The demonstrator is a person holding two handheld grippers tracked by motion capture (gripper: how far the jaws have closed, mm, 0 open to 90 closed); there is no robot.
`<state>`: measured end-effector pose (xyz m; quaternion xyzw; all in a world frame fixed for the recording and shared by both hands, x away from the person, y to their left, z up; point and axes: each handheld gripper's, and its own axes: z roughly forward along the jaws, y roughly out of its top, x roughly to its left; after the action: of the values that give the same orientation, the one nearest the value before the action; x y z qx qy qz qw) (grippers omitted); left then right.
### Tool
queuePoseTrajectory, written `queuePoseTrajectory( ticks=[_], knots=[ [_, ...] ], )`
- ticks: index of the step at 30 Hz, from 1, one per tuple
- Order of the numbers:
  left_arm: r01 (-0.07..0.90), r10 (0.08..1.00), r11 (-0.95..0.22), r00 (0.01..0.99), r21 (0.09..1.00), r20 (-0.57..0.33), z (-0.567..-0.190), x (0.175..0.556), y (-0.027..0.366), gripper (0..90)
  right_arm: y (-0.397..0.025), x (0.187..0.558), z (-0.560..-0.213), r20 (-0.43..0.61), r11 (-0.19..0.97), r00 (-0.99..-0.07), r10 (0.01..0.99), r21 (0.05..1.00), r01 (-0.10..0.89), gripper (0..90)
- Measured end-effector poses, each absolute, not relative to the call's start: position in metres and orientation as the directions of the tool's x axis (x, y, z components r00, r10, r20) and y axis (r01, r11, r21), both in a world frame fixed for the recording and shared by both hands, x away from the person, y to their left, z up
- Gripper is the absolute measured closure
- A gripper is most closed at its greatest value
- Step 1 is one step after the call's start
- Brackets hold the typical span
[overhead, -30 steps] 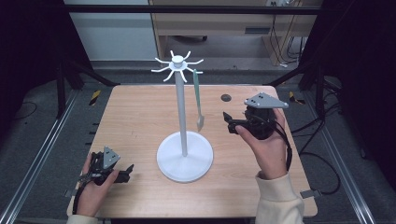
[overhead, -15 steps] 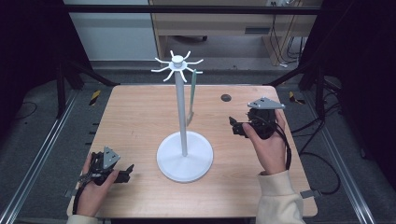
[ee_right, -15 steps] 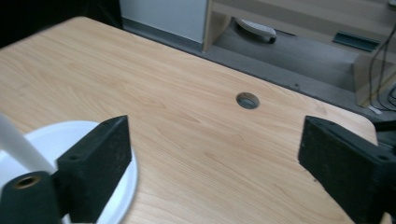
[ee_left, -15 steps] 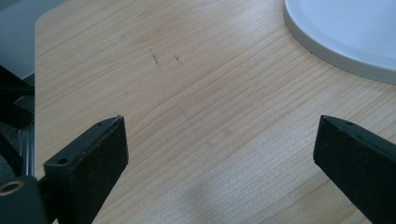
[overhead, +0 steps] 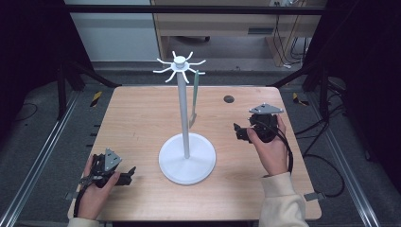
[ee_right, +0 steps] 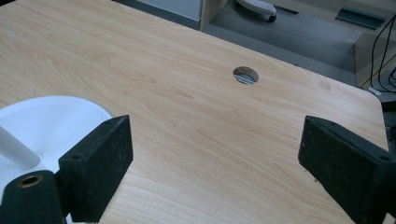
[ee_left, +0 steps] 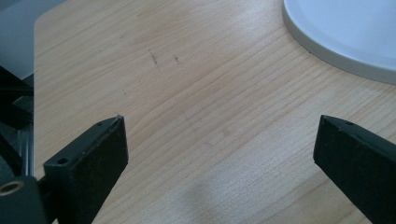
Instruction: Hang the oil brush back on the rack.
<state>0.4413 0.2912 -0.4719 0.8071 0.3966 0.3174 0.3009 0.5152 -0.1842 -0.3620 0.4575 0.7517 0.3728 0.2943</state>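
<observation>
Right claw (overhead: 242, 132) sits w/ jaws spread wide, nothing between them; in the right gripper view they frame bare wood and a slice of the white base. Left claw (overhead: 124, 176) likewise gapes empty, low over the surface (overhead: 137, 118), w/ the base rim off to its right side.

Thing in hand, by my read: the green strip (overhead: 194, 97) hanging from one hook of the white stand (overhead: 184, 113). It's ahead and to the left of the right claw, well apart; pole stands between it and the left claw.

Handling (judgement): strip looks thin, flat, light, prob. plastic or card, so it'll likely swing or flex on a nudge. Take it on the flat faces, mid-to-lower length, jaws square to it; a pinch at the very tip could twist it. Lift up off the hook, not sideways.

Stand: slim smooth pole, round disc base, spider-like crown of curved hooks (overhead: 179, 67), all matte white, rigid. Tall and narrow, so prob. tippy if the strip snags.

Surface is pale wood grain w/ rounded corners and a small round cable hole (ee_right: 245, 75) ahead of the right claw.
</observation>
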Motion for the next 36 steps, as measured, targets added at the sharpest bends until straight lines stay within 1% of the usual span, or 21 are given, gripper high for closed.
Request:
queuePoseTrajectory(
  ticks=[9,21,29,36],
  knots=[
    [0.449,0.831,-0.504,0.485,0.738,0.273,-0.472,0.441,0.291,2.6,-0.186,0.521,-0.377,-0.105,0.312,-0.399,0.911,0.808,0.500,10.6],
    [0.450,0.827,-0.510,0.491,0.733,0.274,-0.472,0.441,0.290,2.6,-0.189,0.527,-0.393,-0.065,0.298,-0.409,0.910,0.789,0.538,10.6],
    [0.450,0.827,-0.510,0.491,0.733,0.274,-0.472,0.441,0.290,2.6,-0.184,0.528,-0.398,-0.090,0.328,-0.419,0.903,0.775,0.540,10.6],
    [0.449,0.826,-0.511,0.492,0.733,0.275,-0.472,0.441,0.290,2.6,-0.182,0.530,-0.408,-0.096,0.332,-0.418,0.903,0.773,0.540,10.9]
  ],
)
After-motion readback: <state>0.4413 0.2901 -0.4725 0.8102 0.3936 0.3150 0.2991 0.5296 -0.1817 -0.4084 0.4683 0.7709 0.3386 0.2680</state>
